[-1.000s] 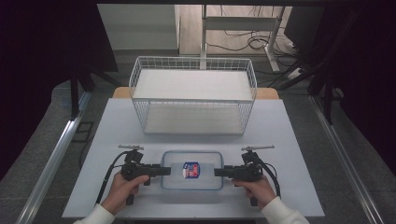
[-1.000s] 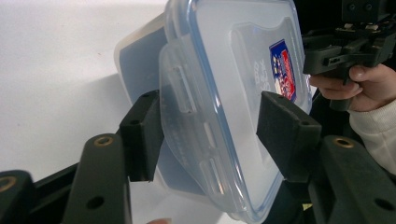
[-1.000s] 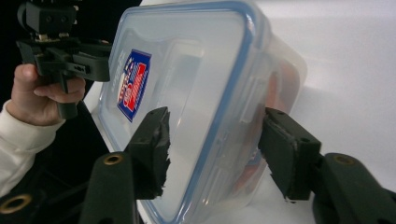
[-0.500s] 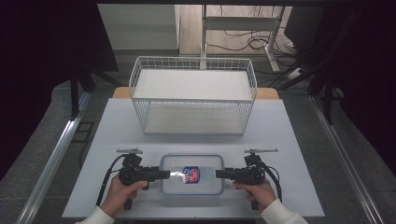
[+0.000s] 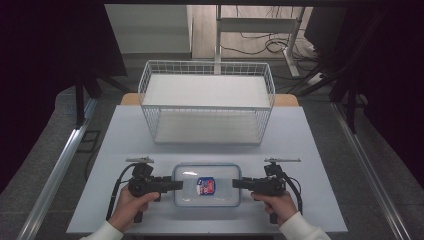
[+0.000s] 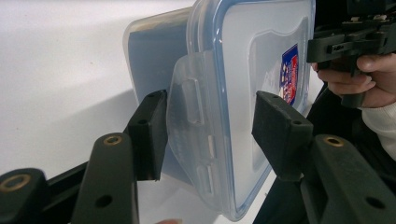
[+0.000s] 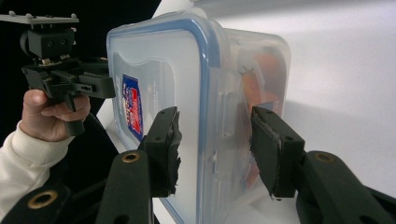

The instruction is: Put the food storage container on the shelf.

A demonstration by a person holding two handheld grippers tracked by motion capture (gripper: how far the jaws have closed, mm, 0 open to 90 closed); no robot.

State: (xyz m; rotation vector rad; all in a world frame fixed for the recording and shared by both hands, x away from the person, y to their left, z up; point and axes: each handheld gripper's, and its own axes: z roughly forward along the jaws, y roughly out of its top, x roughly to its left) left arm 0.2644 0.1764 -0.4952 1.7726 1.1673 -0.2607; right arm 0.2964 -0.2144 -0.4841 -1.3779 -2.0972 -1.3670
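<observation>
A clear plastic container [image 5: 207, 185] with a blue-rimmed lid and a red-and-blue label lies flat near the table's front edge. My left gripper [image 5: 177, 185] is at its left short end. In the left gripper view the jaws straddle that end [image 6: 210, 135]: one pad rests against the flared latch flap [image 6: 191, 107], the other stands just off the lid. My right gripper [image 5: 237, 183] straddles the right end [image 7: 215, 149]. Its jaws have just been closing around that end, and thin gaps show at both pads. Orange contents [image 7: 261, 79] show through the wall.
A white wire basket [image 5: 207, 107] stands behind the container at mid-table. The white tabletop [image 5: 320, 150] has free room to either side. Each gripper view shows the other hand with its gripper [image 6: 355, 39] [image 7: 70, 81] at the container's far end.
</observation>
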